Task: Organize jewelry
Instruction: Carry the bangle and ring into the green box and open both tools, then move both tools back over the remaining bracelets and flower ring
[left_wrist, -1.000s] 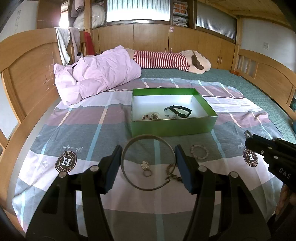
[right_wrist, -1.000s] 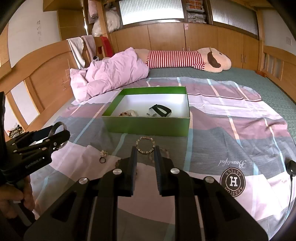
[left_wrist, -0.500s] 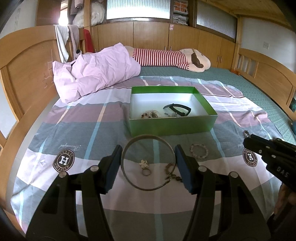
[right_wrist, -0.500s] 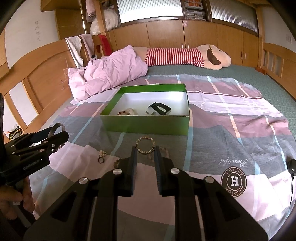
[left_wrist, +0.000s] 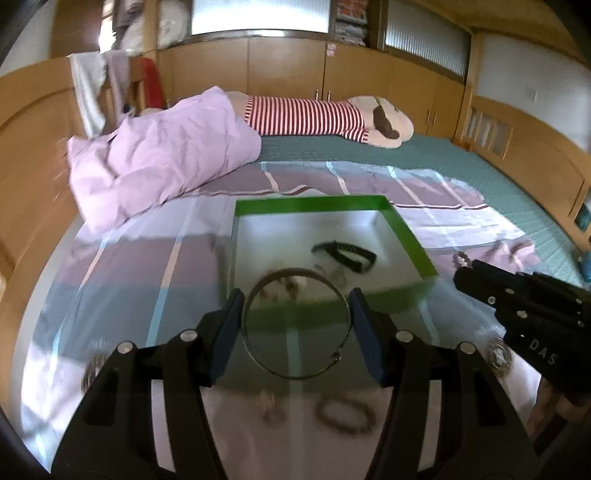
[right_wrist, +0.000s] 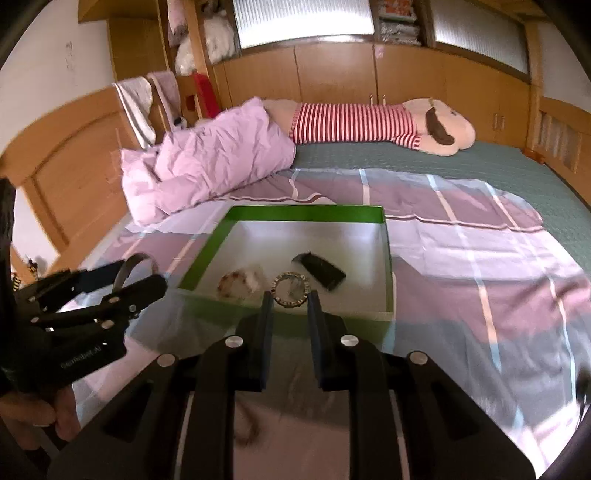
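A green box with a white floor lies on the bed; it also shows in the right wrist view. Inside are a black band and beaded pieces. My left gripper is shut on a large thin metal bangle, held at the box's near wall. My right gripper is shut on a small beaded bracelet, held over the box's near edge. A beaded bracelet and a small ring piece lie on the sheet below the left gripper.
A lilac duvet is heaped at the back left, and a striped plush toy lies beyond the box. Wooden bed rails run along the left and right. The left gripper shows in the right wrist view.
Both grippers have risen and moved forward to the box, each still holding its piece. The box now fills more of both views, and the loose jewelry has slid under the left gripper.
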